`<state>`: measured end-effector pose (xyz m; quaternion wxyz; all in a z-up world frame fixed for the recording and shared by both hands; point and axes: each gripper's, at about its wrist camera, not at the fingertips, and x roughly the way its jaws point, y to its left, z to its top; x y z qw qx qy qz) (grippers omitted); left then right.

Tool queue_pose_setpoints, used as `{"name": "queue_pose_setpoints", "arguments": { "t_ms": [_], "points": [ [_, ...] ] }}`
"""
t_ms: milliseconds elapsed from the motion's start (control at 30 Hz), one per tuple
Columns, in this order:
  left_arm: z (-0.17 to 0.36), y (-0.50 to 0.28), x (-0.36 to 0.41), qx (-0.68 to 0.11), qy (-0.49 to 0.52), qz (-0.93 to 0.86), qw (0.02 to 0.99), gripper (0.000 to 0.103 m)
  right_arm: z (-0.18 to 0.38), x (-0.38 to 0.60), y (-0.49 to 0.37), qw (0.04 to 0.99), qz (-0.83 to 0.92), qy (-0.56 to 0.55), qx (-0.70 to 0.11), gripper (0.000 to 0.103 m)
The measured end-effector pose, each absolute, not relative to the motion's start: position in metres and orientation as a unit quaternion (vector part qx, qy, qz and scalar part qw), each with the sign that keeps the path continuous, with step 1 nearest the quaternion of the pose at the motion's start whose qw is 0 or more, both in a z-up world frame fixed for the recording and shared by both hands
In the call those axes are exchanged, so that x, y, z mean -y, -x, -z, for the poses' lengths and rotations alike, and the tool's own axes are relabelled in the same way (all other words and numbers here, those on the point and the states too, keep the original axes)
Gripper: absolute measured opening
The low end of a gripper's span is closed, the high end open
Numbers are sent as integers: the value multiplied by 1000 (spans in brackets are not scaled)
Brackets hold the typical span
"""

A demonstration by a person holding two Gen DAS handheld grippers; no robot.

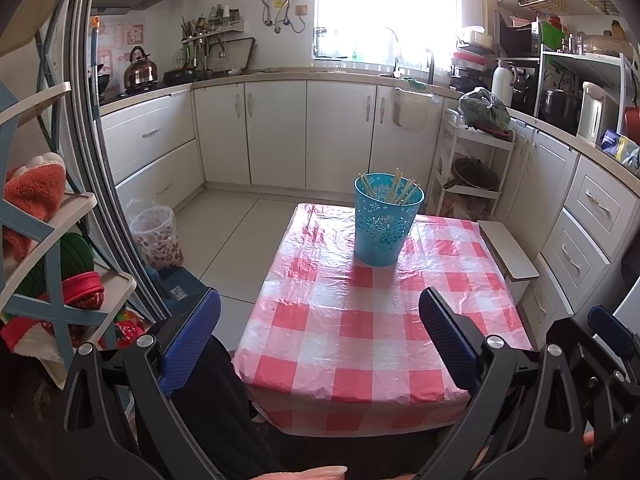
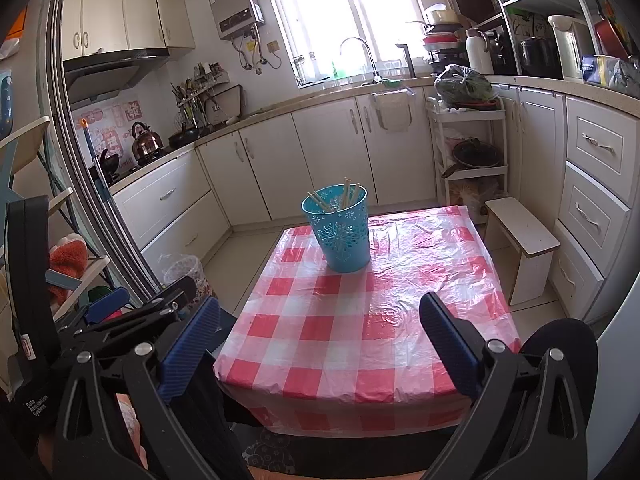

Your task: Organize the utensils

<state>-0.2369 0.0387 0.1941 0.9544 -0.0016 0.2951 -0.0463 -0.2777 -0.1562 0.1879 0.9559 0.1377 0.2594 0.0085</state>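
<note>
A turquoise perforated holder (image 1: 387, 220) (image 2: 341, 230) stands upright near the far end of a small table (image 1: 360, 332) (image 2: 400, 320) covered in red and white check plastic. Several pale chopsticks (image 1: 396, 189) (image 2: 347, 196) lean inside it. My left gripper (image 1: 320, 300) is open, held back over the table's near edge with nothing between its blue pads. My right gripper (image 2: 320, 310) is open too, likewise empty and well short of the holder. Part of the left gripper (image 2: 108, 306) shows at the left of the right wrist view.
A low white stool (image 1: 508, 250) (image 2: 524, 236) stands against the table's right side. A shelf rack with soft items (image 1: 48, 240) is at the left, with a plastic bin (image 1: 156, 236) on the floor beyond it. Kitchen cabinets (image 1: 280, 132) line the far and right walls.
</note>
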Motion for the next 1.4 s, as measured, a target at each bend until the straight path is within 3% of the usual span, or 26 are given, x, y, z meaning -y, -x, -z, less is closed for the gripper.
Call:
{"name": "queue_pose_setpoints", "arguments": {
  "t_ms": [1400],
  "points": [
    [-195, 237, -37, -294, 0, 44, 955, 95, -186, 152, 278, 955, -10, -137, -263, 96]
  ]
}}
